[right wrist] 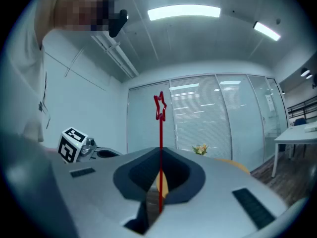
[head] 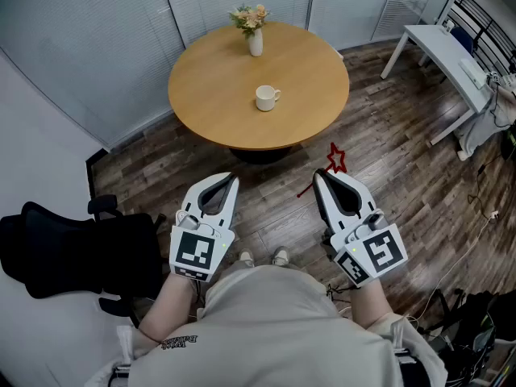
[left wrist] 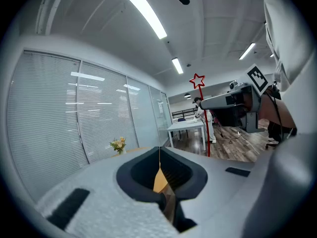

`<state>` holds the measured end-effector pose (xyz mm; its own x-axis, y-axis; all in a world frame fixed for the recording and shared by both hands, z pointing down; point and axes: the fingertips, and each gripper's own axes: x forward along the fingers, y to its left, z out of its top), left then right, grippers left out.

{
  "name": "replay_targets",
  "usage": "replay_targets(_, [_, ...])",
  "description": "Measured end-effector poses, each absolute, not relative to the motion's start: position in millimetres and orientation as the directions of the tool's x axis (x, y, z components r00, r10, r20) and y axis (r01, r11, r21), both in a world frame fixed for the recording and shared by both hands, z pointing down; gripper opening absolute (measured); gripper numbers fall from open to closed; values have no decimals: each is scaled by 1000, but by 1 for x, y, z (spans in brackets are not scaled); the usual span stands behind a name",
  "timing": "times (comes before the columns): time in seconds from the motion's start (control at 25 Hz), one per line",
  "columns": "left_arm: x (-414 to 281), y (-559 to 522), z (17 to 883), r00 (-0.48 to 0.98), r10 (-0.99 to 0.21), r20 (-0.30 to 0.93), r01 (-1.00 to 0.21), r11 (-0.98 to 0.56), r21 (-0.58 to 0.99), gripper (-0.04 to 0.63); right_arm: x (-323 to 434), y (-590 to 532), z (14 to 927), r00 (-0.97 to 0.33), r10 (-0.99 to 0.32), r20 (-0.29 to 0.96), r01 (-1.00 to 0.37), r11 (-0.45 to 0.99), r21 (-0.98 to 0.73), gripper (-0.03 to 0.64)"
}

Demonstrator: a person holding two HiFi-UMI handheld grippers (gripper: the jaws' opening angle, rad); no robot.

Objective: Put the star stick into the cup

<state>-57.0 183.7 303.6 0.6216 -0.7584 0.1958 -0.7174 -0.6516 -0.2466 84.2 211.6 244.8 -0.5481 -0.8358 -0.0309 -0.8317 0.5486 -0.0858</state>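
The star stick [right wrist: 160, 148] was clamped between the jaws of my right hand-held gripper [head: 321, 176]. Its red star stood clear above the jaw tips, and it was held over the wooden floor [head: 403, 168] just off the worktop's [head: 226, 63] near edge. The thin lower end seemed to poke out to the left below the jaws, though the head view showed it poorly. My left hand-held gripper [head: 234, 177] hung beside it with its jaws together on nothing. The white cup [head: 266, 97] stood upright near the worktop's middle. A vase of flowers [head: 255, 42] stood at the far edge.
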Motion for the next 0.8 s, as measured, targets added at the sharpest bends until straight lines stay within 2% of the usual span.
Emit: replay_targets(0.8, [-42, 186, 309, 649, -729, 217, -679, -684, -268, 21, 90, 207, 253, -545, -838, -7, -834, 543, -96, 31])
